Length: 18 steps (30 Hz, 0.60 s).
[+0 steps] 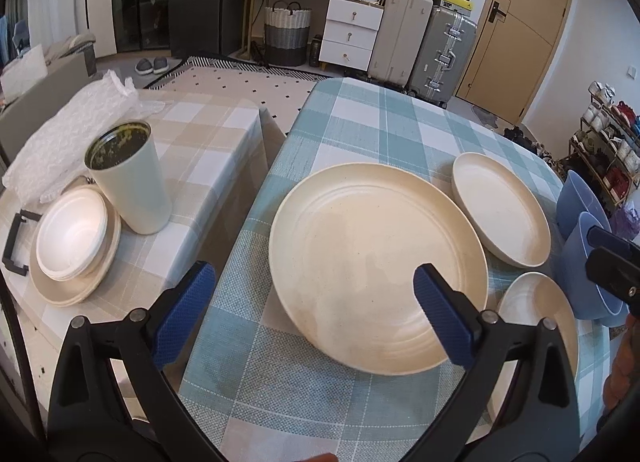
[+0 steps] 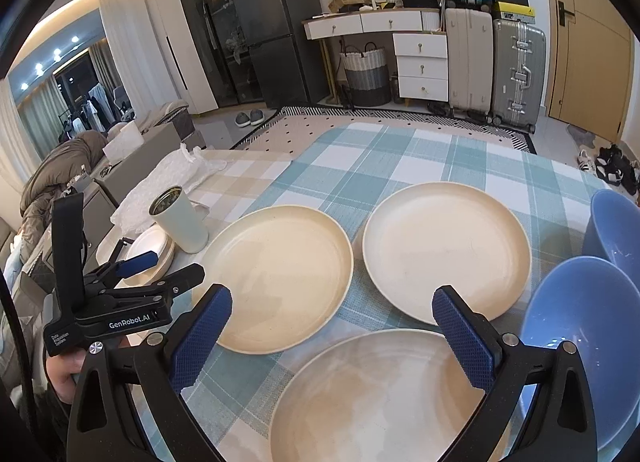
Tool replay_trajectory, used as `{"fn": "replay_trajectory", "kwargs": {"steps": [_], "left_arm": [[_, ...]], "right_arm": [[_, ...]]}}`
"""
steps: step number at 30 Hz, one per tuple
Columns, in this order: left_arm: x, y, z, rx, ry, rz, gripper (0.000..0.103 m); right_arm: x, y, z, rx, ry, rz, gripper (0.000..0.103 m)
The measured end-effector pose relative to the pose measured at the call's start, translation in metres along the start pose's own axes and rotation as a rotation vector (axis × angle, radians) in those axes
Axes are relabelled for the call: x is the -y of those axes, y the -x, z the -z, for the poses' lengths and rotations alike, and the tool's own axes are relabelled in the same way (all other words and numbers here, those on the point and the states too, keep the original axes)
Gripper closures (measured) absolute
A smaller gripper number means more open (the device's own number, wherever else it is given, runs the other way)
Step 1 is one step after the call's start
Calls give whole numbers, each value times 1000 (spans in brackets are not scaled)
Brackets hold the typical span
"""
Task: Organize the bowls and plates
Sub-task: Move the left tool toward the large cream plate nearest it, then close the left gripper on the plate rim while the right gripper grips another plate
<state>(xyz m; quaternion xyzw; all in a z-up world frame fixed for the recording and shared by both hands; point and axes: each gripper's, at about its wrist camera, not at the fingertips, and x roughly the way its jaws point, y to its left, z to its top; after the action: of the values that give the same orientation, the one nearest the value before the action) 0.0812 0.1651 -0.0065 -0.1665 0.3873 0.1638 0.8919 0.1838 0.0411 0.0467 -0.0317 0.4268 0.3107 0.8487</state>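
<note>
Plates number three on the blue-checked table (image 2: 400, 158): a large cream plate (image 1: 376, 270) on the left, a second cream plate (image 2: 446, 250) behind on the right, and a third cream plate (image 2: 380, 398) nearest the right tool. Two blue bowls (image 2: 580, 346) nest at the table's right edge. On the beige-checked table (image 1: 208, 134) alongside, white bowls (image 1: 72, 238) sit stacked on more cream plates, just beside a pale tumbler (image 1: 128, 178) and bubble wrap (image 1: 68, 134). Behind are a dark fridge (image 2: 272, 26), white drawers (image 2: 422, 66) and suitcases (image 2: 516, 70). The left tool (image 1: 316, 312) is spread wide, empty, over the large plate's near rim. The right tool (image 2: 334, 336) is equally wide, empty, above the third plate.
</note>
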Motion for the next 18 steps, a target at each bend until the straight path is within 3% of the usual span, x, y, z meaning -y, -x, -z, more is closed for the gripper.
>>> {"fn": "replay_trajectory", "kwargs": {"steps": [6, 18], "left_arm": [[-2, -13, 3, -18, -8, -3, 7], [-5, -37, 11, -67, 9, -1, 14]], "right_arm": [[1, -24, 1, -45, -26, -16, 1], [6, -71, 7, -142, -83, -84, 16]]}}
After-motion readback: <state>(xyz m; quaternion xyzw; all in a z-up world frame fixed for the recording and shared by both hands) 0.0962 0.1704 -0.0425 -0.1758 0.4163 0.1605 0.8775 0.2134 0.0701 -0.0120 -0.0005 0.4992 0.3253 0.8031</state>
